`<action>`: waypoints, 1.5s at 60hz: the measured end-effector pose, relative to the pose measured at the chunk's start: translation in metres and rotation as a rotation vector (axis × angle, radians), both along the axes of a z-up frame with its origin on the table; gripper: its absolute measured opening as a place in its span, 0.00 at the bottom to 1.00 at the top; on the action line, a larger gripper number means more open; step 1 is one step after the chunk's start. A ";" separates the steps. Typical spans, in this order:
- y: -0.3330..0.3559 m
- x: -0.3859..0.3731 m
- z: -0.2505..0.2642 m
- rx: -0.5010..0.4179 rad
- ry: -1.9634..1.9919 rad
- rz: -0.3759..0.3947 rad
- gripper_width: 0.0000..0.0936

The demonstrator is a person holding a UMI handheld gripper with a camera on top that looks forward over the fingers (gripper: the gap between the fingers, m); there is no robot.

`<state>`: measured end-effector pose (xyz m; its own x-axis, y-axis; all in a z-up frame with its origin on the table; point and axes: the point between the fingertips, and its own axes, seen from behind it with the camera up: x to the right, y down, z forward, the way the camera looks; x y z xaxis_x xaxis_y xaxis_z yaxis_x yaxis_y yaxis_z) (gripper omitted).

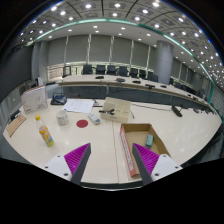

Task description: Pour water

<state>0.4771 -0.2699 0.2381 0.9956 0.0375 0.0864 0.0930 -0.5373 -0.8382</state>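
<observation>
My gripper (110,156) is open and empty, held above a white table (105,140); its magenta pads (76,157) show on both fingers. Beyond the left finger stands a yellow bottle (45,133) with an orange cap. Farther on are a small pale cup (62,117), a red round coaster (82,124) and a white cup (94,117). Nothing is between the fingers.
An open cardboard box (141,138) lies just ahead of the right finger. A white basket-like container (117,108) and papers (78,105) sit farther back. A flat box (15,125) lies at the table's left edge. Desks and chairs fill the room behind.
</observation>
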 end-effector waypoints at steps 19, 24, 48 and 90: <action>0.000 -0.086 -0.037 -0.039 0.036 0.091 0.92; -0.001 -0.124 -0.056 -0.052 0.052 0.124 0.93; 0.050 -0.323 -0.149 0.012 0.136 0.177 0.92; 0.165 -0.418 -0.151 0.242 0.087 0.097 0.42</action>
<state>0.0588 -0.1045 0.0867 0.9923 0.1222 0.0183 0.0560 -0.3125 -0.9483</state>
